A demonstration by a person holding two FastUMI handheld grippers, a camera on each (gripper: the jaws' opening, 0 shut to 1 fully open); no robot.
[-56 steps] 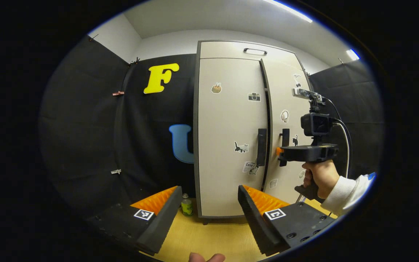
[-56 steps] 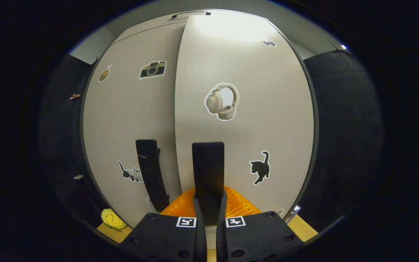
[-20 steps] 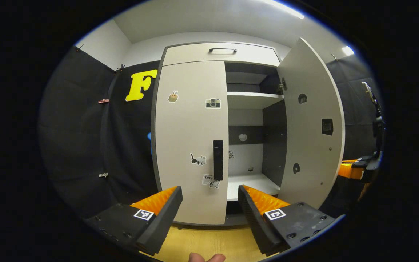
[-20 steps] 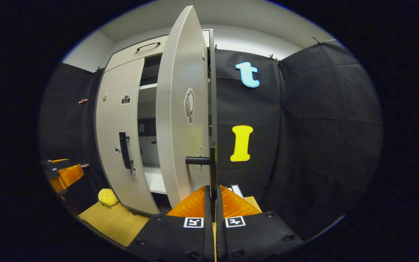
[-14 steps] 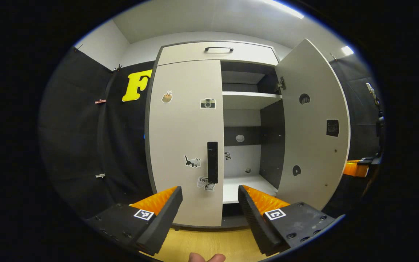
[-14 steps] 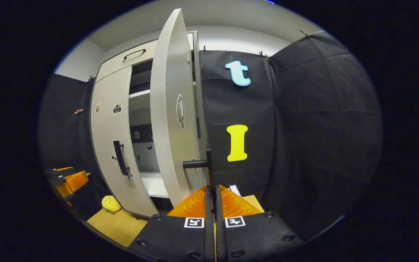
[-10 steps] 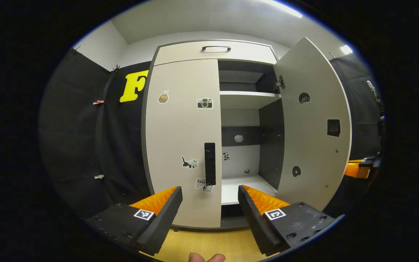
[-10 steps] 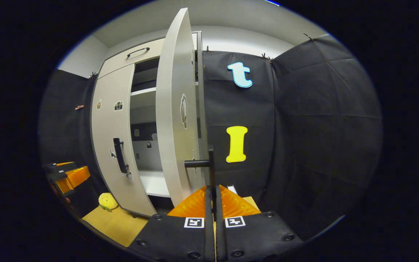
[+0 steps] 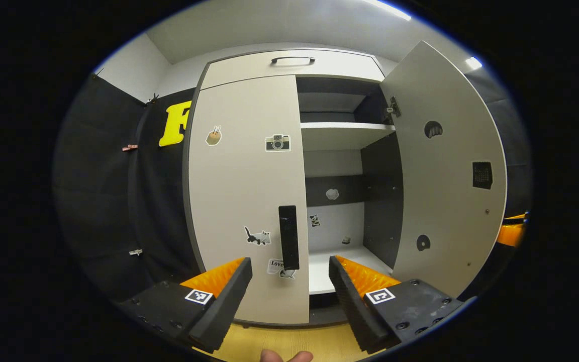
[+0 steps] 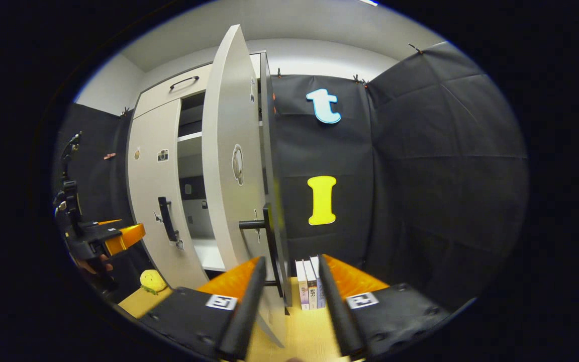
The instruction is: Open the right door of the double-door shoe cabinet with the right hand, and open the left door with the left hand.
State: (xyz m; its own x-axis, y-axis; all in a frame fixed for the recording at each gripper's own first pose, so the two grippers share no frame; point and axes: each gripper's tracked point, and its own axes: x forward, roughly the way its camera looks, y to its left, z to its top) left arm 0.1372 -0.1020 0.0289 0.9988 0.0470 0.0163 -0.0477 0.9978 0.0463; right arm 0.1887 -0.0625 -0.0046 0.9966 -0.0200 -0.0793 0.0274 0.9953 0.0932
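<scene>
The pale shoe cabinet (image 9: 294, 64) has its left door (image 9: 242, 191) closed, with stickers on it and a dark vertical handle (image 9: 288, 236). My left gripper (image 9: 290, 266) is open, a short way in front of that handle, which stands just above the gap between its fingers. The right door (image 9: 445, 166) is swung wide, showing shelves inside. In the right gripper view the right door (image 10: 224, 166) is seen edge-on. Its dark handle (image 10: 273, 236) stands between the fingers of my open right gripper (image 10: 291, 265), and neither finger presses on it. The left gripper (image 10: 103, 236) is at the far left.
A few books (image 10: 308, 284) stand on the wooden floor (image 10: 314, 327) behind the open right door, against the black cloth wall. A yellow soft toy (image 10: 153, 280) lies on the floor left of the cabinet. Small stickers dot the cabinet's inner back wall (image 9: 332, 193).
My right gripper has opened and let go of the right door handle; the door stays wide open. My left gripper has moved closer to the left door handle.
</scene>
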